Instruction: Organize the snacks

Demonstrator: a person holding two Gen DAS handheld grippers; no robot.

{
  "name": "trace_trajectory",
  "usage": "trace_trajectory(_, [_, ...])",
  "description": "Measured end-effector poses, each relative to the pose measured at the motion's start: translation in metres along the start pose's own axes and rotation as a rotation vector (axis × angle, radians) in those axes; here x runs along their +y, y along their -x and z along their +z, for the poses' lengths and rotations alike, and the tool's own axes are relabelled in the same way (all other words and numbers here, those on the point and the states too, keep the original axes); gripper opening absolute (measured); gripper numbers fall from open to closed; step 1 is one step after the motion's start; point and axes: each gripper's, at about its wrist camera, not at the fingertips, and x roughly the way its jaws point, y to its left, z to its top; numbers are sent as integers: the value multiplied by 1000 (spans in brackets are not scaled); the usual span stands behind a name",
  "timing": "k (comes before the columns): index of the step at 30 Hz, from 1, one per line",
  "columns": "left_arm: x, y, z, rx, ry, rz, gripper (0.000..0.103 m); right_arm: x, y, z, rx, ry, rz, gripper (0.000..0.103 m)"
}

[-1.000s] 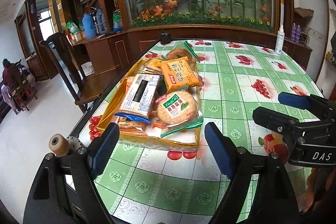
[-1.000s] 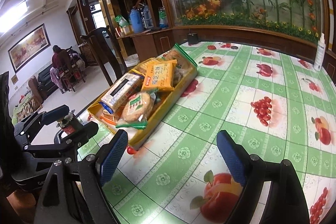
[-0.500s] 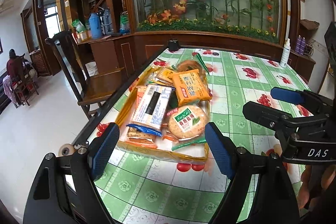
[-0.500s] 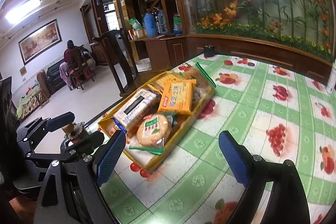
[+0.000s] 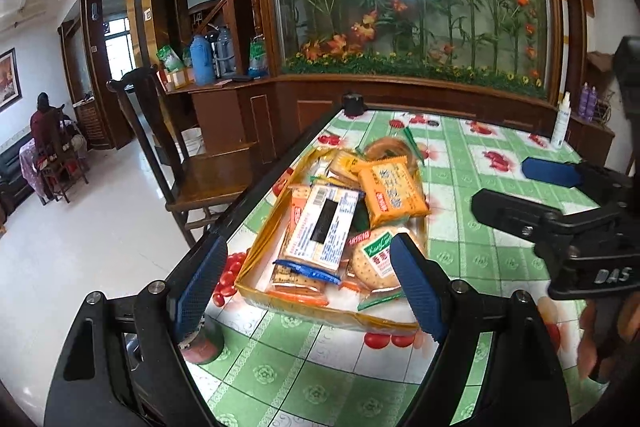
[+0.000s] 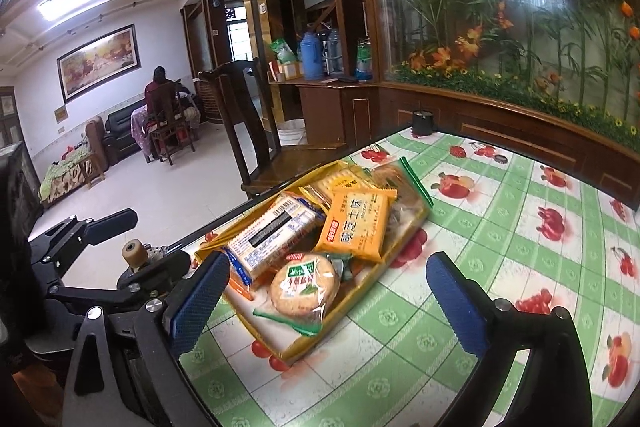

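Presently the snacks sit gathered in a yellow tray (image 5: 256, 255) near the left edge of the bench (image 5: 480, 259), which is covered by a green-checked fruit-print cloth. On top lie a long cracker pack (image 5: 324, 227) with a white barcode label, an orange biscuit packet (image 5: 390, 193) at about 1 o'clock from it, and a round cracker pack (image 6: 304, 283) with a green label at the near end. A bagged round item with a green zip strip (image 6: 416, 183) rests at the far end, its contents unclear. The left claw (image 5: 308, 279) stands apart and empty, hovering short of the tray's near rim. The right claw (image 6: 328, 301) is opening, with nothing between its fingers and the round pack showing beyond the gap. No loose snack is visible on the cloth, so the task appears to be at or close to its final step, with both claws clear of the load. Any next move would call for checking that no pack overhangs the rim, the zip bag especially.
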Motion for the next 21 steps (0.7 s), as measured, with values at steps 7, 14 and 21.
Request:
trace_trajectory(7, [9, -4, 6, 22, 38, -29, 84, 0, -16, 9, 12, 43, 31, 101])
trace_trajectory(14, [6, -10, 4, 48, 21, -23, 84, -1, -33, 9, 33, 80, 67, 102])
trace_trajectory(21, [1, -10, 3, 68, 17, -37, 84, -11, -39, 8, 40, 78, 66, 102])
